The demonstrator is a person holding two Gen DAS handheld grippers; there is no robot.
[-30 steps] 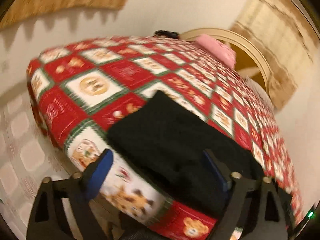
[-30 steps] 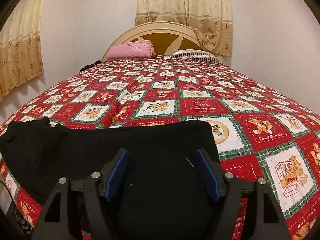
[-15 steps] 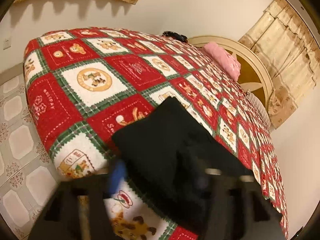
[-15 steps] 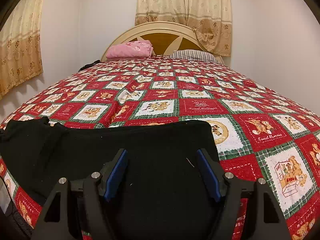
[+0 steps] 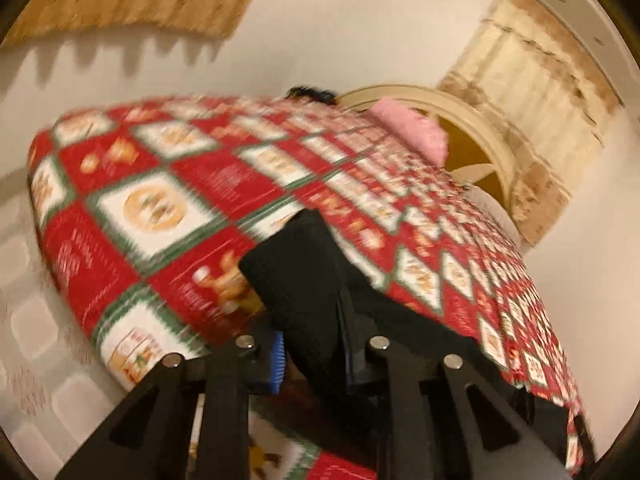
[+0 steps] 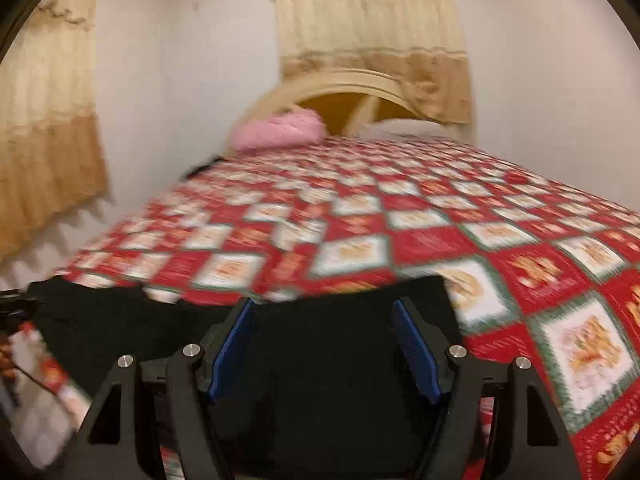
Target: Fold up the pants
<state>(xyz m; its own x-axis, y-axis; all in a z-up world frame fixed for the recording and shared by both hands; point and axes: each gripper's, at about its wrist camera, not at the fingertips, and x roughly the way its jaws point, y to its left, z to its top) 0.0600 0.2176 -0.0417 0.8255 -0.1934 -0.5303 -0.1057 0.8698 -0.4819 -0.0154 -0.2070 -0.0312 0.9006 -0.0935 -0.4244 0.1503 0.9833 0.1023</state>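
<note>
Black pants (image 6: pixel 320 360) lie along the near edge of a bed with a red, green and white patchwork quilt (image 6: pixel 400 220). In the left wrist view my left gripper (image 5: pixel 312 344) is shut on a fold of the pants (image 5: pixel 296 276) at their left end, near the bed's corner. In the right wrist view my right gripper (image 6: pixel 324 344) is open, its blue pads (image 6: pixel 232 352) spread over the pants' right part, with black cloth between the jaws. The left gripper's tip (image 6: pixel 16 308) shows at the far left of the right wrist view. Both views are blurred.
A pink pillow (image 6: pixel 280 132) and a pale pillow (image 6: pixel 404 128) lie by the arched cream headboard (image 6: pixel 340 84). Tan curtains (image 6: pixel 372 20) hang behind the bed and on the left wall. A pale tiled floor (image 5: pixel 36 320) lies below the bed's left corner.
My left gripper has closed on the left end of the pants and gathered the cloth into a fold. My right gripper has stayed open over the pants, and its view has shifted and tilted.
</note>
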